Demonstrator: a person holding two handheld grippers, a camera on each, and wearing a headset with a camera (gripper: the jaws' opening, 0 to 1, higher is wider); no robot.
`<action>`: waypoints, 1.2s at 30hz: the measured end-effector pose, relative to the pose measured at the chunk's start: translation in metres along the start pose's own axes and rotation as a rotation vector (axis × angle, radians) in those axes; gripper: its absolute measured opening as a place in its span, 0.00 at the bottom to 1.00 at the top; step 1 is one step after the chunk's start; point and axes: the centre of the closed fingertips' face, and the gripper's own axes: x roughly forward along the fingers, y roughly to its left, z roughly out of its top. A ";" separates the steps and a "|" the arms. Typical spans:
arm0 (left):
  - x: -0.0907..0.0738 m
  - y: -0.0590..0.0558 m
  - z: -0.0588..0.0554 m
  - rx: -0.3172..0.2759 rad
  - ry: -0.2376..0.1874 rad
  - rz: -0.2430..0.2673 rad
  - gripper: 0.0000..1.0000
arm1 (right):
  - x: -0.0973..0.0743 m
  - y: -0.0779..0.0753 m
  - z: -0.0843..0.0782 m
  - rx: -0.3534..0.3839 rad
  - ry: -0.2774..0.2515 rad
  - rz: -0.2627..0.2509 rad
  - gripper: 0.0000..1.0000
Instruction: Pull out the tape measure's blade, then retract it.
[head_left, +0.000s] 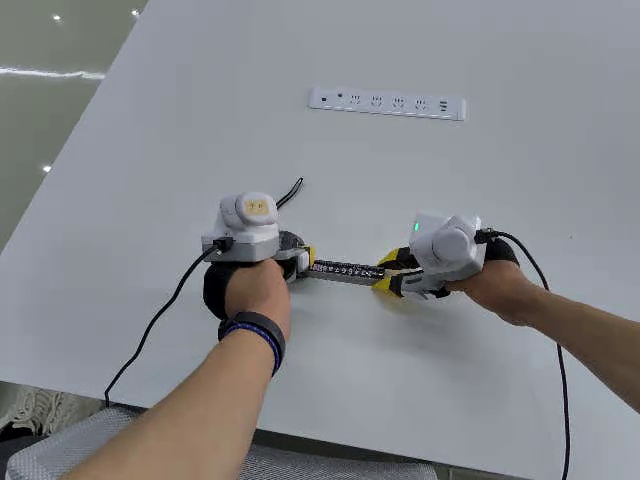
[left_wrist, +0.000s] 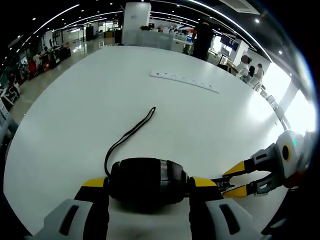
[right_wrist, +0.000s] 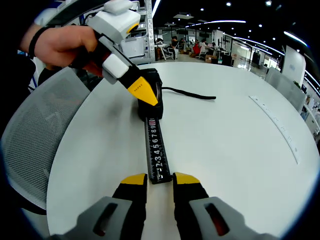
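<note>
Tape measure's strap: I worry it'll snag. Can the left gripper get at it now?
Probably not yet: the left gripper is clamped around the tape measure case, so it is occupied; the strap lies unobstructed just beyond.

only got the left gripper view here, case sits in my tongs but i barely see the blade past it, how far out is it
observer: A short stretch of blade is out, spanning from the case to the right tongs.
operator: do the right tongs actually have it
observer: Yes, in the right gripper view both yellow tips press the blade's end from either side.
operator: sagging or straight
observer: Straight, with the printed numbers facing up. It runs low along the table, though I cannot tell if it touches.
</note>
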 end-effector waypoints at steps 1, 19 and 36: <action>0.000 0.000 0.000 -0.001 -0.001 -0.001 0.62 | -0.001 0.000 0.000 0.003 -0.002 0.002 0.21; 0.003 -0.001 0.001 -0.006 0.004 -0.072 0.60 | 0.011 -0.002 0.009 0.045 -0.014 -0.026 0.13; 0.002 0.000 0.002 -0.028 -0.006 -0.067 0.60 | 0.026 0.001 0.024 0.012 -0.003 -0.009 0.13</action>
